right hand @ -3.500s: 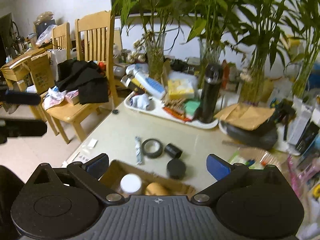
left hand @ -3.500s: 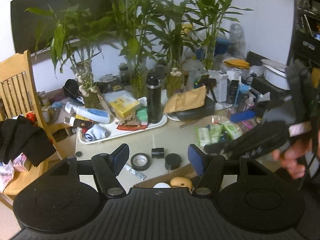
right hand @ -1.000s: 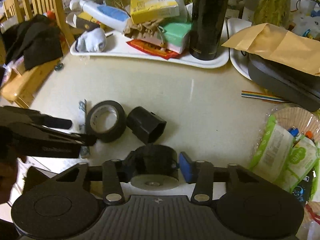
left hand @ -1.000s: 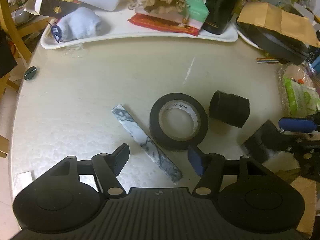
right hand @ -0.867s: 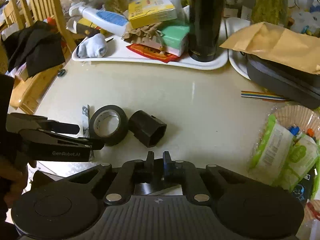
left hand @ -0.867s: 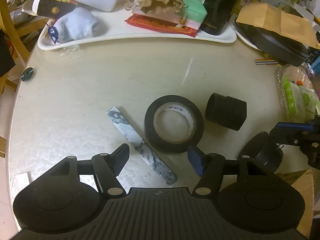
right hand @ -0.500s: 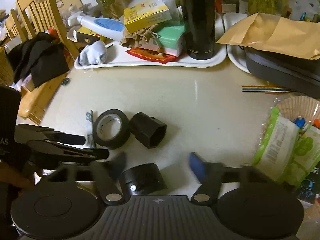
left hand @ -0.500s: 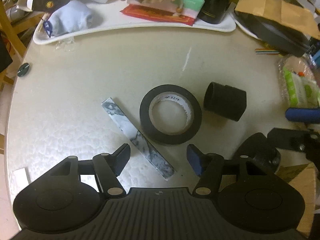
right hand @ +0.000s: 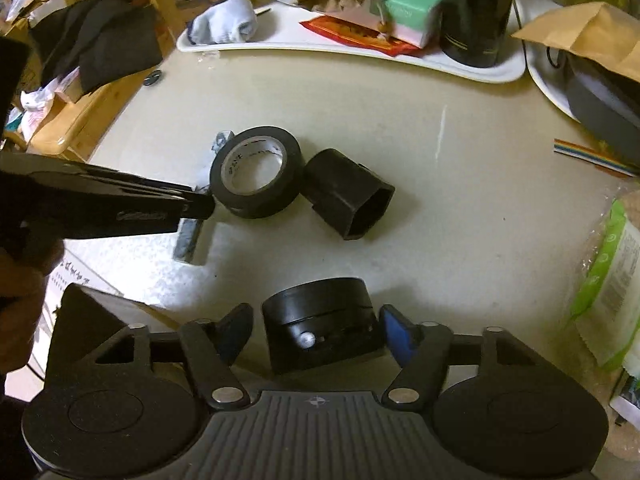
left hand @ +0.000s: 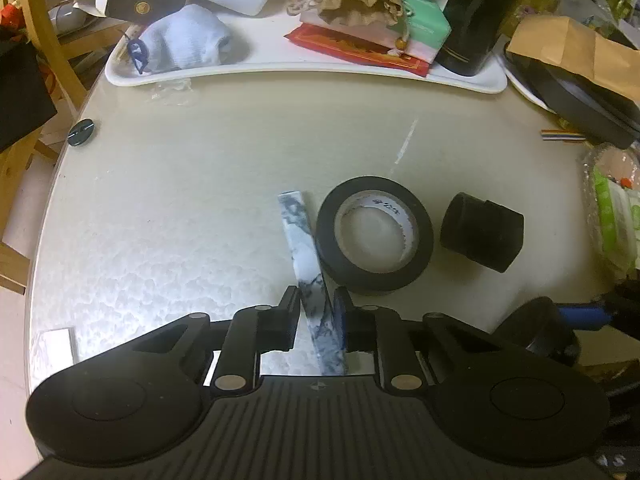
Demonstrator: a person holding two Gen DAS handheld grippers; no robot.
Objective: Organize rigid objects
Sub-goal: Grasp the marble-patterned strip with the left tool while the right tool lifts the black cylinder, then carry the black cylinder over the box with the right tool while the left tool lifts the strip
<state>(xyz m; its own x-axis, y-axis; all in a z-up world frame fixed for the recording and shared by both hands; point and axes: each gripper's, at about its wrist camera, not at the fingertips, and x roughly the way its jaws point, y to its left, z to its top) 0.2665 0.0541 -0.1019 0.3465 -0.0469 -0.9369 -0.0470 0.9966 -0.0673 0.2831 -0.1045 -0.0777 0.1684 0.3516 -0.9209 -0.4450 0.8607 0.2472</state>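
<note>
Your pale bench (left hand: 200,184) is carrying a black tape roll (left hand: 375,235), a marbled strip (left hand: 301,236), a black cap (left hand: 482,237) and a white tray (left hand: 280,70).

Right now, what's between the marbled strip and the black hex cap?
The black tape roll lies flat between marbled strip and black hex cap, clearest in the left wrist view.

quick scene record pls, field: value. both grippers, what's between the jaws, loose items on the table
left gripper: shut on marbled strip
right gripper: open, jaws either side of black round puck, gaps visible on both sides
tape roll: flat on table, beside the strip
black socket piece: lying on its side, right of tape roll
tray: far edge, holds bottle, boxes, sock
</note>
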